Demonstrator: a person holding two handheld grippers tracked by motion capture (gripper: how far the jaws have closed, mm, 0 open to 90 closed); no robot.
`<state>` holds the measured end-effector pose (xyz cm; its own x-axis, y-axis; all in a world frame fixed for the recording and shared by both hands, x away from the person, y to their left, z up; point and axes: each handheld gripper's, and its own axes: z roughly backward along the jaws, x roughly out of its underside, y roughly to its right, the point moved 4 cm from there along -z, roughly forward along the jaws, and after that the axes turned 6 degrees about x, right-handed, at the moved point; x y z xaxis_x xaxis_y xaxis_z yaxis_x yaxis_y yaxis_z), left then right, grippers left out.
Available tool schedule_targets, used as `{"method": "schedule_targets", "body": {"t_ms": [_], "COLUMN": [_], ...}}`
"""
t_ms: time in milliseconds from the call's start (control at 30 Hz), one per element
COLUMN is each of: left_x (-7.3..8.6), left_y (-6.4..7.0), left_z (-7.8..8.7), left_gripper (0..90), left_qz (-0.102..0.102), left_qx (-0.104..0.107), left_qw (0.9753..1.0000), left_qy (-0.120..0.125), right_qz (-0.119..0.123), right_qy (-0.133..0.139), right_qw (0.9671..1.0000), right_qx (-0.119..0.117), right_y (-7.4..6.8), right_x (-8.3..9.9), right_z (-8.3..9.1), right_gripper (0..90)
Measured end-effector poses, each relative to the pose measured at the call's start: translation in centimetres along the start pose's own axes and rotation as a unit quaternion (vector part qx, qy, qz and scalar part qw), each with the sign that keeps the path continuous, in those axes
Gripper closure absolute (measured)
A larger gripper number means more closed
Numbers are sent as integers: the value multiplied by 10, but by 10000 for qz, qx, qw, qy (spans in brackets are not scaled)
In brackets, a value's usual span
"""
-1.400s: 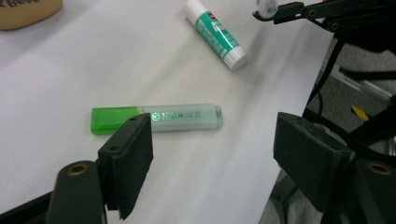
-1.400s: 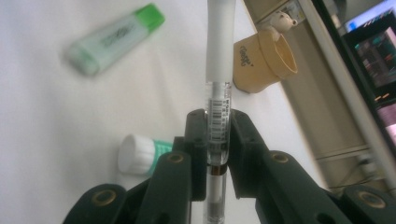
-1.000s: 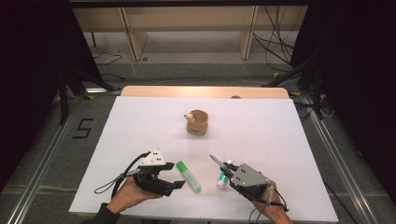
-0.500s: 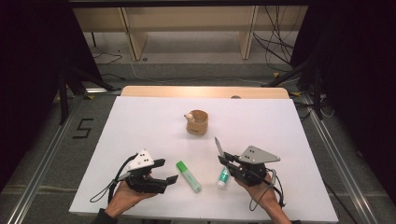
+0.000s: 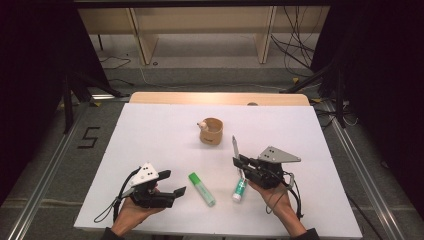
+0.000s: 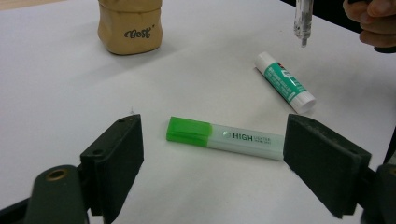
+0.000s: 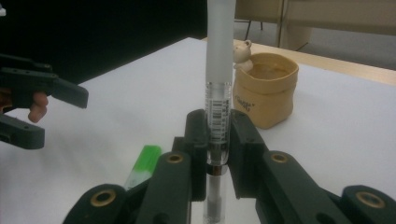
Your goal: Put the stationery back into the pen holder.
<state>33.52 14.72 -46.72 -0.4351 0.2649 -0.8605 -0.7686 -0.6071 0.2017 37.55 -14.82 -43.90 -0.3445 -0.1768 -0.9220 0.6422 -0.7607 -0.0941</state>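
Observation:
My right gripper (image 5: 239, 162) is shut on a clear pen (image 5: 234, 145), which stands nearly upright above the white table (image 5: 150, 135); in the right gripper view the pen (image 7: 219, 70) rises between the closed jaws. A green highlighter (image 5: 201, 189) lies flat near the front edge, with a green-and-white glue stick (image 5: 240, 189) lying to its right, below the pen. My left gripper (image 5: 172, 184) is open and points at the highlighter (image 6: 226, 137), its jaws wide on either side but short of it. A tan pot (image 5: 211, 131) with a small bear on its rim stands mid-table.
The left gripper view has the glue stick (image 6: 285, 82) beyond the highlighter, the pot (image 6: 130, 25) at the far left and the pen tip (image 6: 302, 21) hanging at the top right. A wooden strip (image 5: 220, 98) borders the table's far edge.
My right gripper has lifted the pen off the table beside the glue stick and turned it upright. The left gripper has drifted slightly left and stays open.

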Motion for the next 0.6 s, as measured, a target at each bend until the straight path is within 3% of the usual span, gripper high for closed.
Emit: {"method": "schedule_targets", "body": {"t_ms": [267, 600], "left_x": [4, 9], "left_y": [-1, -1], "left_z": [3, 4], "left_gripper": [200, 200], "left_qz": [20, 14], "left_qx": [-123, -155], "left_qw": [9998, 9998], "left_qy": [152, 143], "right_qz": [-213, -517], "right_qy": [69, 161], "right_qw": [9997, 9985], "right_qx": [64, 118], "right_y": [6, 16], "right_x": [-8, -22], "right_z": [-11, -29], "right_gripper": [797, 797]}}
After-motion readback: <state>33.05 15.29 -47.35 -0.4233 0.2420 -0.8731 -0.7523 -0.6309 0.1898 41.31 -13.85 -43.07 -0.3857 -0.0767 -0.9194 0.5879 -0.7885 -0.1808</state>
